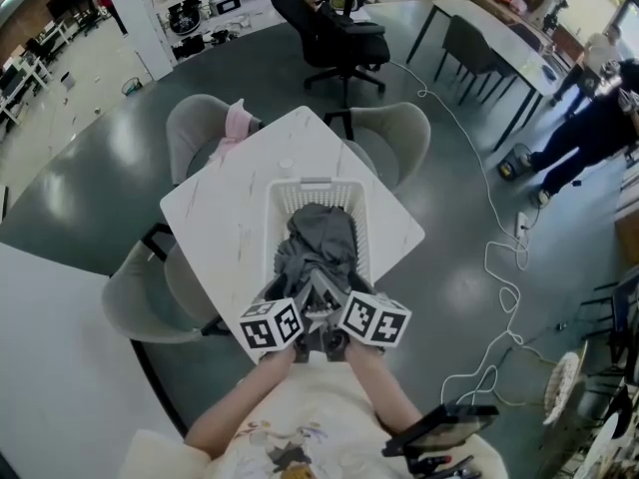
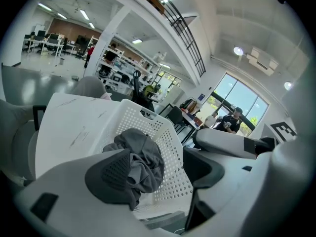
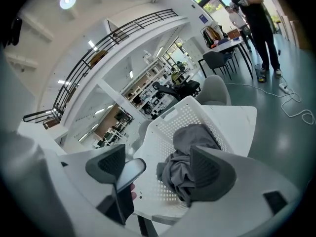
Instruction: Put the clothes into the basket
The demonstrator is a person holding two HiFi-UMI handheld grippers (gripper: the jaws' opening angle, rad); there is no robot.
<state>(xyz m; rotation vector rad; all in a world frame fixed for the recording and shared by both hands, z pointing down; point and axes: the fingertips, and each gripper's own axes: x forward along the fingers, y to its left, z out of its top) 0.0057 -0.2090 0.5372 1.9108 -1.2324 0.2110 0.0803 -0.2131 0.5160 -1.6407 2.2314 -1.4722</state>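
Observation:
A white perforated basket point(image 1: 317, 186) stands on the white square table point(image 1: 225, 218). Crumpled grey clothes point(image 1: 319, 239) lie inside it. My two grippers hover side by side over the basket's near end, left gripper point(image 1: 292, 312) and right gripper point(image 1: 344, 309). In the left gripper view the gripper point(image 2: 163, 169) is open, with the grey clothes point(image 2: 140, 152) lying in the basket point(image 2: 170, 142) just beyond its jaws. The right gripper point(image 3: 158, 169) is open too, and the clothes point(image 3: 190, 147) rest in the basket point(image 3: 168, 125) beside its right jaw. A pink garment point(image 1: 238, 123) hangs on a far chair.
Grey padded chairs point(image 1: 394, 133) ring the table, with one point(image 1: 140, 292) at the near left. A black office chair point(image 1: 334, 33) stands beyond. A white cable point(image 1: 499, 267) snakes over the floor on the right, where people point(image 1: 589, 118) stand by a desk.

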